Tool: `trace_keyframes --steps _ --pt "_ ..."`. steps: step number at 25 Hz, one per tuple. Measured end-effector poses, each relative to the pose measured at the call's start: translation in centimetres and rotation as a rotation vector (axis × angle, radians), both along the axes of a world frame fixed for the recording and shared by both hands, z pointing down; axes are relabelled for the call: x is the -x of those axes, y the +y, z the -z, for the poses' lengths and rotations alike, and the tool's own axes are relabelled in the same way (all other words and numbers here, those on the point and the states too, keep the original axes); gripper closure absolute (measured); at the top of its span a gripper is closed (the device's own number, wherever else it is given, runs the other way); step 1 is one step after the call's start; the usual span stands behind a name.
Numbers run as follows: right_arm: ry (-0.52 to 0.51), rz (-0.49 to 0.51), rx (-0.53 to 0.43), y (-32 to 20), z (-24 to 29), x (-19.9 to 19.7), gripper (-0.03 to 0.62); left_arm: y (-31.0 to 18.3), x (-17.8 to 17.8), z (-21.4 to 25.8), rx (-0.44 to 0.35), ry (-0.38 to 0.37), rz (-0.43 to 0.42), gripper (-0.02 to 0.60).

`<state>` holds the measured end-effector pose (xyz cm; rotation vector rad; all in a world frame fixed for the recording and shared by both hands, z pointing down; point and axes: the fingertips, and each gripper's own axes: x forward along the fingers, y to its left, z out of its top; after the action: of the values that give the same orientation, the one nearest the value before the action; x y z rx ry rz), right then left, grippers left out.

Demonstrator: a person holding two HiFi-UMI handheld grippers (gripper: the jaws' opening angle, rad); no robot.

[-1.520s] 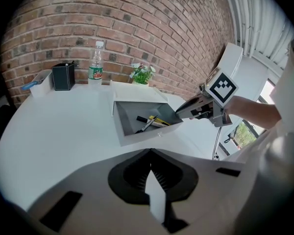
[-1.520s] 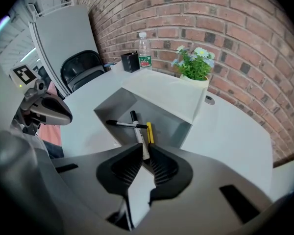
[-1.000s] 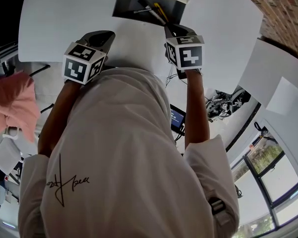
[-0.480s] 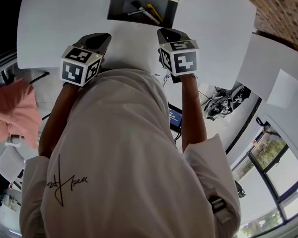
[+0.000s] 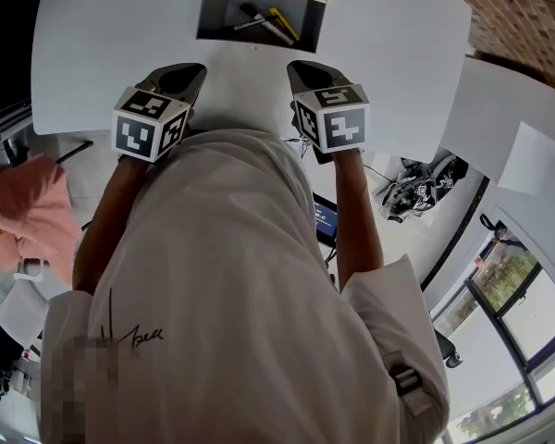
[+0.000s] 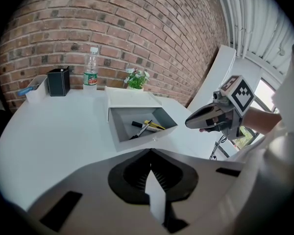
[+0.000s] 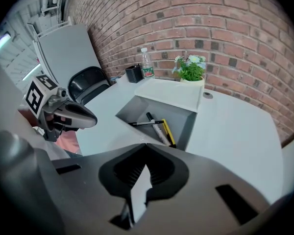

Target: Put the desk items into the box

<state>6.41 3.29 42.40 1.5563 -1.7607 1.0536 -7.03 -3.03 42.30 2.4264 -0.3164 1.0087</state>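
Note:
The open white box [image 5: 218,13] stands at the far side of the white table [image 5: 102,44], with its lid [image 6: 130,98] folded back. Inside lie a black pen [image 6: 142,129], a white marker [image 7: 156,128] and a yellow marker [image 7: 167,132]. My left gripper [image 5: 192,67] and right gripper [image 5: 296,66] are side by side over the near table edge, short of the box. Both are shut with nothing in them. In the left gripper view the jaws [image 6: 150,151] meet at a point, and so do those in the right gripper view [image 7: 146,145].
Along the brick wall stand a water bottle [image 6: 90,72], a black pen holder [image 6: 59,82], a white tray [image 6: 34,88] and a potted plant [image 6: 137,78]. A black chair [image 7: 88,82] is at the table's left end. A pink cloth [image 5: 23,211] lies lower left.
Both grippers have drawn back from the box toward the near table edge; the right one has moved most, from the box's rim. Nothing was picked up or let go.

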Motion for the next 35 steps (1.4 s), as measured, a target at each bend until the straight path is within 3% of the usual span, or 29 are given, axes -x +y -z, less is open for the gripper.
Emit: trace_keyframes --steps 16,35 --pt "-0.039 -0.060 -0.033 0.7 1.5 0.8 0.568 -2.1 0.2 2.4 -0.016 0.093 0.100 0.575" --pt "-0.044 -0.070 -0.037 0.8 2.1 1.7 0.568 -2.0 1.0 3.3 0.010 0.124 0.076 0.575"
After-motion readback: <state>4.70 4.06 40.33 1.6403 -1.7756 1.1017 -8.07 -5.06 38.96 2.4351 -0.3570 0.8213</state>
